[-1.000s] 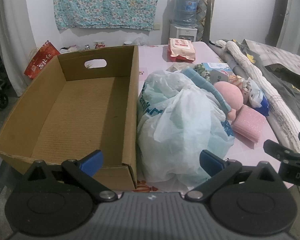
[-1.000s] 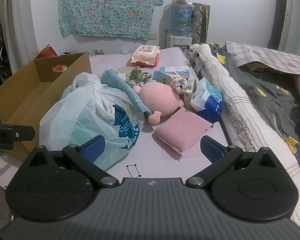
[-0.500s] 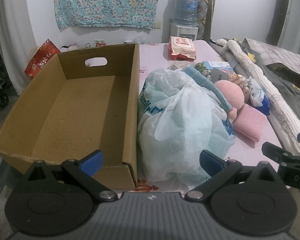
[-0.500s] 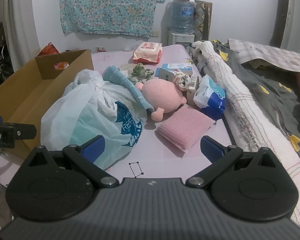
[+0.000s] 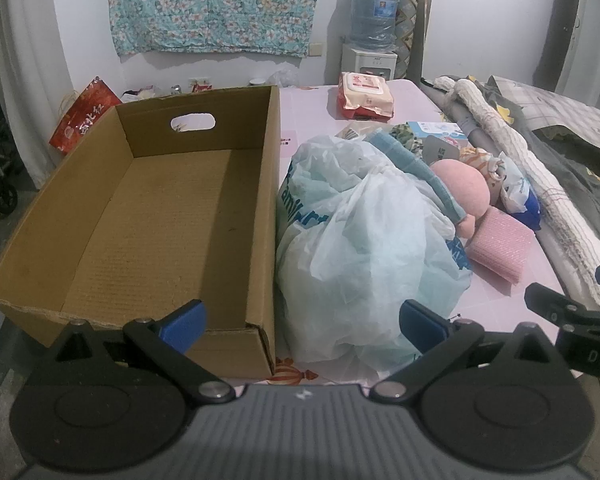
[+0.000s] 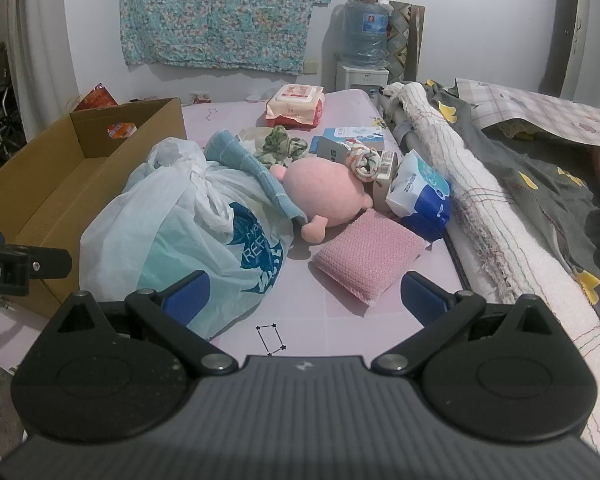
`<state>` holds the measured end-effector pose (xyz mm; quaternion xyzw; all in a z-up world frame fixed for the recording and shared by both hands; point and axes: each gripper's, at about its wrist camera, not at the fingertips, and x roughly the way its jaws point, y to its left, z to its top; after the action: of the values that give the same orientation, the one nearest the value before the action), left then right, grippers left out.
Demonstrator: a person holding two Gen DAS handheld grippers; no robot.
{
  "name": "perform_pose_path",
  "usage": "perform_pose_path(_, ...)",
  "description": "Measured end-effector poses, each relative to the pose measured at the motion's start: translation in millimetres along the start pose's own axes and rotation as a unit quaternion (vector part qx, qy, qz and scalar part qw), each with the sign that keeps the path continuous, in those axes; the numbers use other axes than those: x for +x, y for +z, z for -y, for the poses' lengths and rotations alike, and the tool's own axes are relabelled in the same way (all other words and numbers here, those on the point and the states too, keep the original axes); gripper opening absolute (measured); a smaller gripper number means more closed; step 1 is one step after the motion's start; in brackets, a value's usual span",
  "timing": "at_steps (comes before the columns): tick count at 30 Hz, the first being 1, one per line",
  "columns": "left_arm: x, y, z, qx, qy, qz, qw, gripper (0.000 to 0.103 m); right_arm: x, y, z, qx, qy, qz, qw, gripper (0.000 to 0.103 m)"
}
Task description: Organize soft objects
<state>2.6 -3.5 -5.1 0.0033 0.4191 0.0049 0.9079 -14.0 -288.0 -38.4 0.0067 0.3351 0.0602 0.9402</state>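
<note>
Left tongs (image 5: 302,322): spread wide at the bottom of the left wrist view, nothing between the blue fingers (image 5: 182,321), hovering in front of the box corner and the bag.
Right tongs (image 6: 306,300): spread wide too, empty, low in the right wrist view over a bare patch of the pink counter (image 6: 332,332); their black tip also pokes in at the right edge of the left view.
Plastic bag (image 5: 364,256): here's the big one, a stuffed white and pale blue bag at centre frame, pressed against the right wall of the box, right behind the left tongs.
Cardboard box (image 5: 32,248): open-topped, filling the left half of the left view, a handle slot in its far wall.
Pink sponge pad (image 6: 370,258): lying flat on the counter just beyond the right tongs, right of the bag.
Pink plush toy (image 6: 324,196): centre of the right view, leaning on the bag, just behind the sponge pad.
Blue towel (image 6: 252,176): draped over the bag top, running down against the plush.
Tissue pack (image 6: 420,196): white and blue, right of the plush, against the rolled white blanket (image 6: 480,216).
Rolled socks (image 6: 366,162): patterned bundle, just behind the plush.
Green scrunchie (image 6: 282,146): further back, mid frame.
Wet wipes pack (image 6: 296,106): far end of the counter, upper centre.
Water jug (image 6: 366,34): on the dispenser by the back wall.
</note>
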Motion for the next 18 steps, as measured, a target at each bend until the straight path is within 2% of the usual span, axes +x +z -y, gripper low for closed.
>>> perform_pose_path(18, 0.1, 0.1, -1.2, 0.000, 0.000, -0.001, 1.0000, 0.103, 0.3, -0.4, -0.5, 0.000, 0.000, 0.000, 1.000, 0.102)
